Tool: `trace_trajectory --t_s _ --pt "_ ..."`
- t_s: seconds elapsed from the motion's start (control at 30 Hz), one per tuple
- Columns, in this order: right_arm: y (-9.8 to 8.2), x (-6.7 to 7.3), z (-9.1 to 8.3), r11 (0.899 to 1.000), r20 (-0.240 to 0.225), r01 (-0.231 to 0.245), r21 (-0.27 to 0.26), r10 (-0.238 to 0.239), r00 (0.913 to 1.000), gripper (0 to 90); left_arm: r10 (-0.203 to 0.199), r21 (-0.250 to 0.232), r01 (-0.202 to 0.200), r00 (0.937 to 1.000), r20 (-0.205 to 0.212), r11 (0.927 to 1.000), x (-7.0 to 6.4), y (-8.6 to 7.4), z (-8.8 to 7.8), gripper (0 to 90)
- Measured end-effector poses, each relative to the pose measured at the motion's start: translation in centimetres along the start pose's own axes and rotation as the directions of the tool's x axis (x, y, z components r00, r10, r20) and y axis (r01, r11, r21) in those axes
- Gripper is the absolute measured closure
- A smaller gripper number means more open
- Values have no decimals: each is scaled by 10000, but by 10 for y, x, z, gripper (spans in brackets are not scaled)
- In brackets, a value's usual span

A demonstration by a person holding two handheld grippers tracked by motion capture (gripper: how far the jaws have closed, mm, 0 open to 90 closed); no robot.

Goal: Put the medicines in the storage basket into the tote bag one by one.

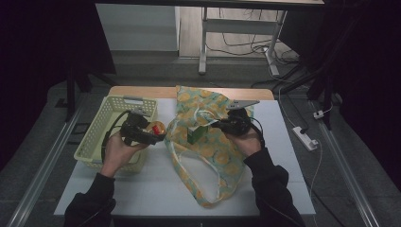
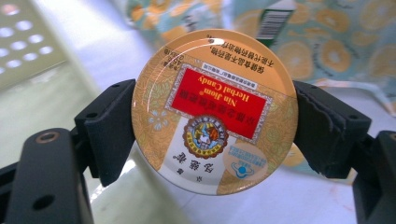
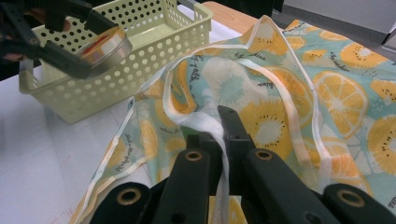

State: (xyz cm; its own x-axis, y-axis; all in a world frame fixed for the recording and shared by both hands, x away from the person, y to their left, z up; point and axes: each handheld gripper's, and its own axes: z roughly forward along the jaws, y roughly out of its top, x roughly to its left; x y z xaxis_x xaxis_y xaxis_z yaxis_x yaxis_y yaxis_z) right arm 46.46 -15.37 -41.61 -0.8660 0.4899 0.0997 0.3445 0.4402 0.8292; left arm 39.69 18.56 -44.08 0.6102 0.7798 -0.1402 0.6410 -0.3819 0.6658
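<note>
The left gripper (image 2: 215, 116), clamped on the candy tin (image 2: 214, 111), sits just beside the basket (image 1: 101, 124) (right gripper (image 3: 219, 122) pinches the bag strap (image 3: 212, 128)).

A round tin (image 2: 215, 109) is seen with an orange-gold patterned lid, a red label with gold lettering and a white patch. The cloth bag (image 1: 208, 142) on the right is printed with orange and yellow citrus slices on pale teal, edged by white straps (image 3: 212, 123). The perforated basket (image 1: 97, 137) on the left is pale yellow. A green carton (image 1: 194, 135) is seen at the bag.
</note>
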Motion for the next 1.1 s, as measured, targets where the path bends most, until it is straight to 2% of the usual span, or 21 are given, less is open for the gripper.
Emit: trace_trajectory --t_s 0.1,0.3,0.53,0.9,1.1 --pt "0 0 -1 10000 12 17 6 -17 10000 891 149 -68 -147 9992 380 9999 -10 2 3 204" --pt "0 0 -1 10000 -4 12 -42 -12 10000 891 557 45 -560 9970 543 9984 -29 7 14 204" --pt "0 -1 -2 10000 16 -1 -17 1 10000 891 1007 79 -1017 9914 841 9948 -48 12 27 204" --pt "1 -1 -2 10000 7 1 -52 -1 10000 892 1465 266 -1505 9825 1148 9883 -70 19 51 204" --pt "0 -1 -2 10000 -6 -3 -44 3 10000 891 1639 207 -1680 9777 1310 9856 -82 27 67 204"
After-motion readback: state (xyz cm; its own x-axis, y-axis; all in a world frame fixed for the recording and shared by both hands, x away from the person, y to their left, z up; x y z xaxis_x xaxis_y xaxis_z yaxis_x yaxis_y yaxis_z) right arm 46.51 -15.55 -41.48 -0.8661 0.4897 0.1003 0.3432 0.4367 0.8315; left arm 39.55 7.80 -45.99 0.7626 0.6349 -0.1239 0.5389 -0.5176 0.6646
